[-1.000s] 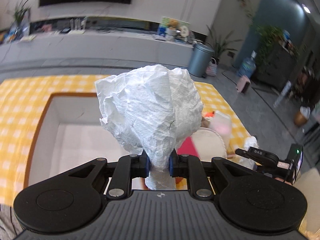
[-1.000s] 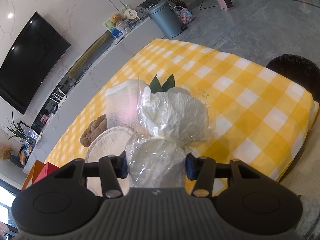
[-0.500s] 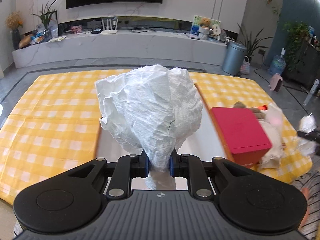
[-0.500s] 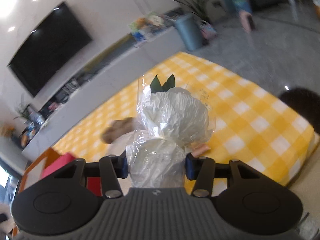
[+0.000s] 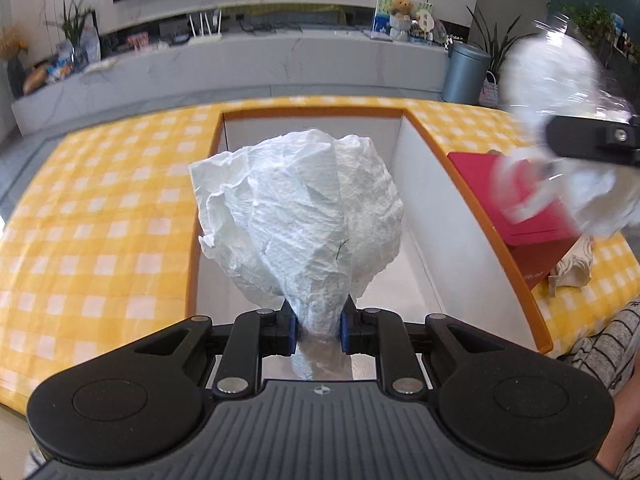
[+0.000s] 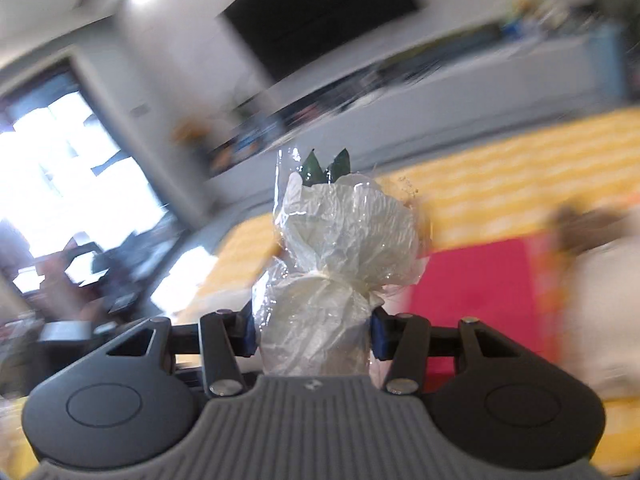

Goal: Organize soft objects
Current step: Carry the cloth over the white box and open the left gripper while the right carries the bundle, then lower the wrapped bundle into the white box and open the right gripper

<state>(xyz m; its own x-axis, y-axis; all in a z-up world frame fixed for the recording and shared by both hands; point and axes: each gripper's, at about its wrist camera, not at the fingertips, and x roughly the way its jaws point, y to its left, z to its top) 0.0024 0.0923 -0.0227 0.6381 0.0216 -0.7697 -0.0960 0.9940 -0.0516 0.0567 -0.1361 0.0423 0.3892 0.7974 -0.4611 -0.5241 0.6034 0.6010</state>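
My left gripper (image 5: 318, 330) is shut on a crumpled white paper towel (image 5: 300, 216) and holds it above an open box (image 5: 408, 152) with white walls and an orange rim. My right gripper (image 6: 312, 334) is shut on a white soft bundle wrapped in clear plastic (image 6: 340, 248) with green leaf tips. That bundle (image 5: 556, 92) and the right gripper's finger (image 5: 592, 142) show blurred at the upper right of the left wrist view, above the box's right side.
The table has a yellow checked cloth (image 5: 100, 208). A red box (image 5: 524, 208) stands right of the open box, with a cream cloth item (image 5: 572, 270) beside it. A person's striped sleeve (image 5: 600, 352) is at the lower right. The right wrist view is motion-blurred.
My left gripper has come over the open box with the paper towel. My right gripper has swung left fast with the wrapped bundle and now appears in the left wrist view.
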